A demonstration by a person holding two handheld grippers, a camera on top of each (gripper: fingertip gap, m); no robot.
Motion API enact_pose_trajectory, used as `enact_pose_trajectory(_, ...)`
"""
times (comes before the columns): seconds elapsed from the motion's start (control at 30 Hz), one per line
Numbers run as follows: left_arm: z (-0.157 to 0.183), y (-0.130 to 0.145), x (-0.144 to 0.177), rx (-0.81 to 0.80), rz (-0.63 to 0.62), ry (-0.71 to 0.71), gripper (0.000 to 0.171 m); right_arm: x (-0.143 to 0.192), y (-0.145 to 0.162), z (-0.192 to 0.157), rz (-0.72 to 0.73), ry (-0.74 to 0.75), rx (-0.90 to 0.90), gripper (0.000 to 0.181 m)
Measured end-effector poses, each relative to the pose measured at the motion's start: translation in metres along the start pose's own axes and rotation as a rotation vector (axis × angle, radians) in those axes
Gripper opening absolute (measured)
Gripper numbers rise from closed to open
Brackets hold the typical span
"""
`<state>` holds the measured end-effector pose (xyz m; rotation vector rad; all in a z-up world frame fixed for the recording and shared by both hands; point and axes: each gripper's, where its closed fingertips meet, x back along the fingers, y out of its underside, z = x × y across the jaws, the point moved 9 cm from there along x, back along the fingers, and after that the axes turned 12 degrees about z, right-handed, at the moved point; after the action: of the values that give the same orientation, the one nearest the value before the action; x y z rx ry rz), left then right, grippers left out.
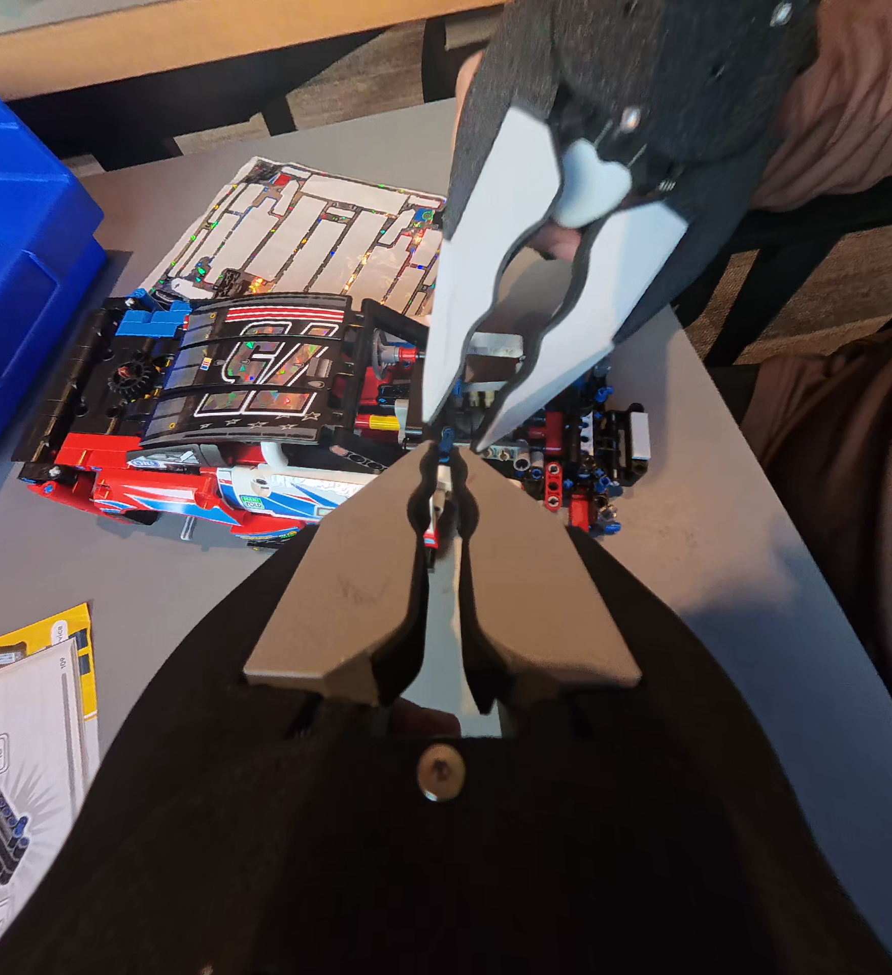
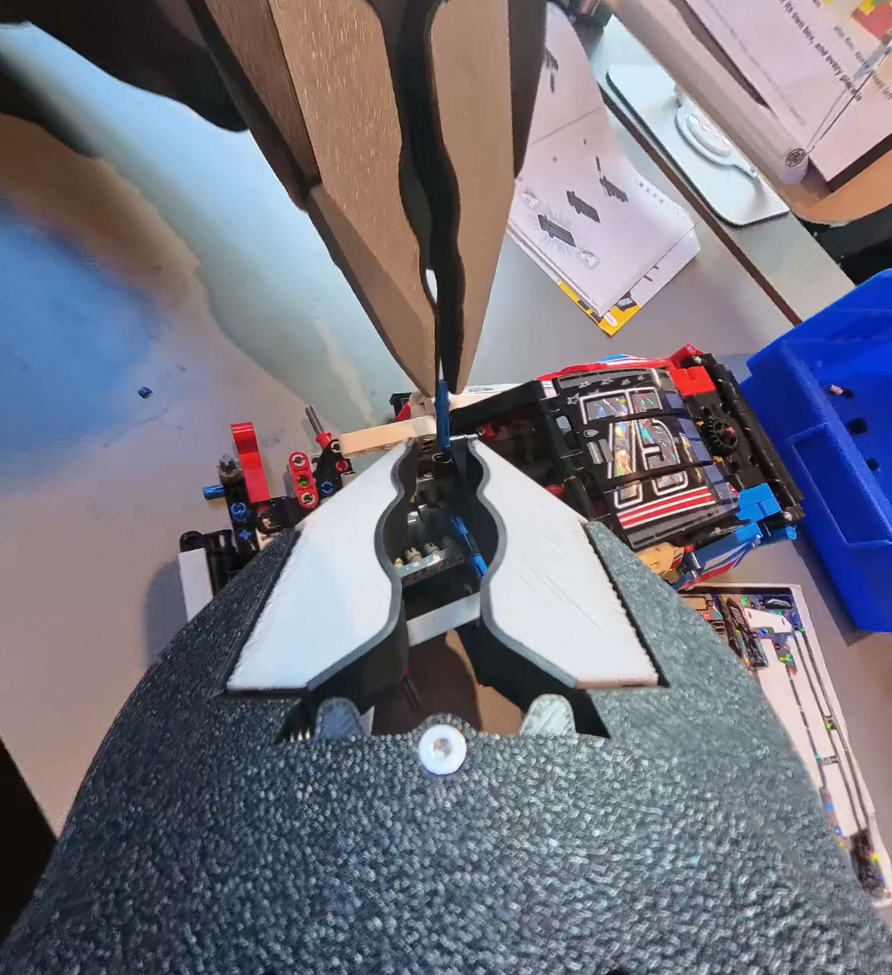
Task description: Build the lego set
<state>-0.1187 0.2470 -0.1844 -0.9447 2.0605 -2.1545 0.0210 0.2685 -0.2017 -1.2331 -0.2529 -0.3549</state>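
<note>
Blue pin [image 2: 442, 409] is pinched upright between the tips of the left gripper [image 1: 444, 453], directly over the open chassis of the lego car [image 1: 254, 401]. The right gripper [image 2: 437, 448] is seen part-open with nothing between its jaws, tips just beside the pin on the chassis frame. The car is laid on the grey table [image 1: 116, 559] near its right edge. A sticker sheet [image 1: 317, 237] is seen behind it, a blue bin [image 1: 16, 274] at the left edge, and an instruction booklet [image 1: 16, 738] toward the near left corner.
</note>
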Motion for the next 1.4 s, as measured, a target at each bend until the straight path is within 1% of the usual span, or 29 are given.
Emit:
enact_pose_trajectory(0.1, -0.001, 0.0, 0.002, 0.016, 0.008, 0.002, 0.002, -0.005, -0.001, -0.002, -0.009, 0.008, 0.045, 0.021)
enact_pose_trajectory(0.17, -0.003, 0.002, 0.005, 0.007, 0.002, -0.012, 0.001, -0.004, 0.001, 0.001, -0.039, 0.037, 0.056, 0.021)
enact_pose_trajectory(0.2, -0.003, 0.002, 0.008, 0.014, 0.007, -0.013, 0.001, -0.001, 0.003, 0.004, -0.048, 0.055, 0.038, 0.027)
enact_pose_trajectory(0.27, -0.004, 0.001, 0.014, 0.033, 0.027, -0.013, 0.001, 0.005, 0.004, 0.008, -0.022, 0.055, -0.034, 0.026)
enact_pose_trajectory(0.33, -0.005, -0.001, 0.017, 0.057, 0.047, -0.007, 0.001, 0.008, 0.002, 0.009, -0.005, 0.035, -0.077, 0.028)
enact_pose_trajectory(0.47, -0.003, -0.002, 0.017, 0.051, 0.041, -0.013, 0.001, -0.006, 0.004, 0.007, -0.069, -0.022, -0.073, 0.037)
enact_pose_trajectory(0.5, -0.001, -0.002, 0.017, 0.05, 0.039, -0.014, 0.001, -0.011, 0.005, 0.007, -0.088, -0.039, -0.084, 0.043)
enact_pose_trajectory(0.6, 0.005, -0.001, 0.023, 0.057, 0.038, -0.028, 0.001, -0.013, 0.005, 0.009, -0.113, -0.077, -0.077, 0.042)
enact_pose_trajectory(0.7, 0.01, -0.001, 0.035, 0.087, 0.056, -0.056, 0.001, -0.011, 0.006, 0.009, -0.103, -0.123, -0.058, 0.043)
enact_pose_trajectory(0.87, 0.024, -0.001, 0.065, 0.131, 0.108, -0.139, 0.002, 0.008, 0.006, -0.009, -0.06, -0.28, -0.032, 0.04)
enact_pose_trajectory(0.93, 0.033, 0.003, 0.08, 0.171, 0.165, -0.174, 0.002, 0.02, 0.003, -0.018, -0.031, -0.331, -0.04, 0.036)
enact_pose_trajectory(0.97, 0.037, 0.006, 0.088, 0.196, 0.189, -0.19, 0.002, 0.028, -0.001, -0.019, 0.008, -0.347, -0.065, 0.036)
enact_pose_trajectory(1.03, 0.045, 0.015, 0.102, 0.235, 0.217, -0.234, 0.001, 0.047, -0.011, -0.012, 0.123, -0.349, -0.155, 0.037)
enact_pose_trajectory(1.07, 0.05, 0.021, 0.108, 0.254, 0.203, -0.243, 0.002, 0.058, -0.016, -0.004, 0.181, -0.338, -0.209, 0.036)
enact_pose_trajectory(1.1, 0.054, 0.027, 0.114, 0.266, 0.189, -0.265, 0.002, 0.067, -0.017, 0.008, 0.218, -0.301, -0.265, 0.032)
enact_pose_trajectory(1.13, 0.058, 0.032, 0.119, 0.277, 0.18, -0.279, 0.001, 0.072, -0.013, 0.023, 0.219, -0.237, -0.326, 0.021)
enact_pose_trajectory(1.17, 0.063, 0.037, 0.123, 0.292, 0.169, -0.287, 0.002, 0.074, -0.004, 0.039, 0.174, -0.172, -0.388, 0.009)
enact_pose_trajectory(1.2, 0.068, 0.042, 0.127, 0.303, 0.16, -0.3, 0.002, 0.073, 0.01, 0.054, 0.089, -0.124, -0.441, 0.0)
enact_pose_trajectory(1.23, 0.072, 0.046, 0.131, 0.31, 0.156, -0.318, 0.002, 0.068, 0.025, 0.067, -0.015, -0.09, -0.475, 0.0)
enact_pose_trajectory(1.3, 0.08, 0.054, 0.136, 0.331, 0.153, -0.349, 0.002, 0.052, 0.046, 0.084, -0.188, -0.047, -0.456, 0.0)
enact_pose_trajectory(1.4, 0.091, 0.064, 0.14, 0.364, 0.161, -0.381, 0.001, 0.018, 0.05, 0.098, -0.289, -0.039, -0.368, 0.0)
